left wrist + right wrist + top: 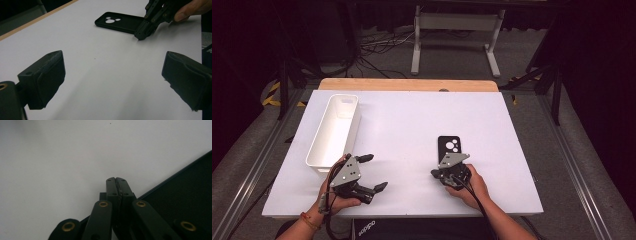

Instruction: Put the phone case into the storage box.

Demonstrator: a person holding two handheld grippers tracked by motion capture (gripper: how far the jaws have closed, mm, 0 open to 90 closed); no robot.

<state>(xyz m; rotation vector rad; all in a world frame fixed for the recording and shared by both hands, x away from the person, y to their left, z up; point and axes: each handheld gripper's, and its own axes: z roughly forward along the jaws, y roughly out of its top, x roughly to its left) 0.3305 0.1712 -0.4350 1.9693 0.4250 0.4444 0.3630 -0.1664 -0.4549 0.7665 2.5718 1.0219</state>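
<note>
A black phone case (pixel 447 145) lies flat on the white table (pixel 412 120), right of centre, camera cut-outs at its far end. My right gripper (pixel 435 173) is at the case's near left corner. In the right gripper view its jaws (pixel 116 180) are pressed together across the rim of the case (pixel 185 195). My left gripper (pixel 373 172) hovers near the front left of the table, wide open and holding nothing. In the left gripper view its two pads (pixel 47 75) frame bare table, with the case (pixel 120 22) and the right gripper (pixel 142 32) farther off.
A long white bin (pixel 334 131) stands along the table's left side, just beyond my left gripper. A wooden strip (pixel 407 84) runs along the far edge. A white frame stand (pixel 457 35) and cables sit on the floor behind.
</note>
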